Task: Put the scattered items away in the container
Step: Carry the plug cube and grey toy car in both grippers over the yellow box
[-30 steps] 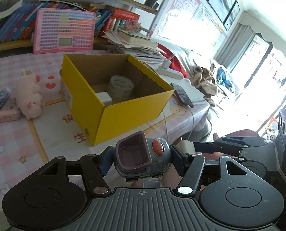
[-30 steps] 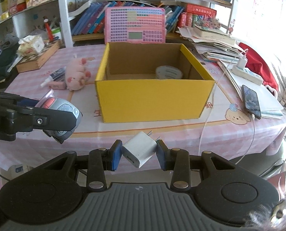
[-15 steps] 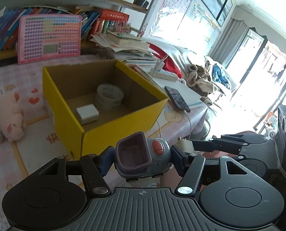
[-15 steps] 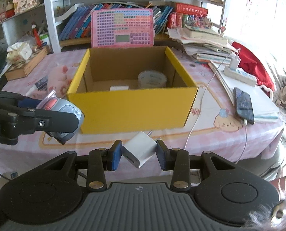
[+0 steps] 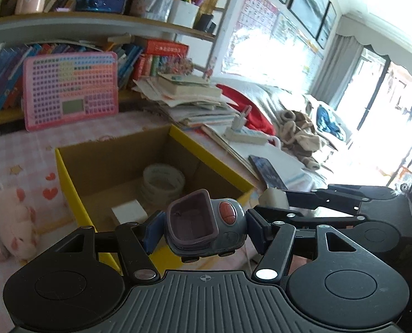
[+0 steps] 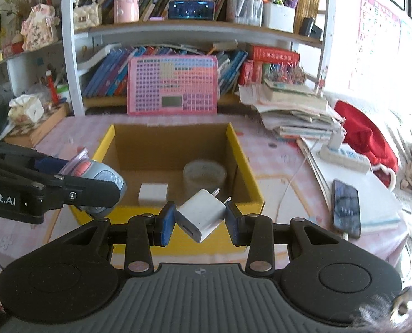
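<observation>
My left gripper (image 5: 203,229) is shut on a grey toy car (image 5: 206,229) with a red button, held over the near edge of the yellow cardboard box (image 5: 72,194). That same toy car (image 6: 103,177) shows at the left of the right wrist view. My right gripper (image 6: 200,217) is shut on a white plug charger (image 6: 201,215), its prongs pointing toward the yellow box (image 6: 245,166). Inside the box lie a tape roll (image 6: 204,176) and a small white cube (image 6: 153,191). The right gripper's held charger (image 5: 272,197) is visible beside the left one.
A pink plush pig (image 5: 14,219) lies left of the box. A pink keyboard toy (image 6: 172,86) leans on the bookshelf behind. Stacked books (image 6: 292,108), a power strip (image 6: 344,156) and a phone (image 6: 344,208) crowd the table's right side.
Both grippers have moved toward the box and slightly up, keeping their loads. The box now sits closer and more central in both views.
</observation>
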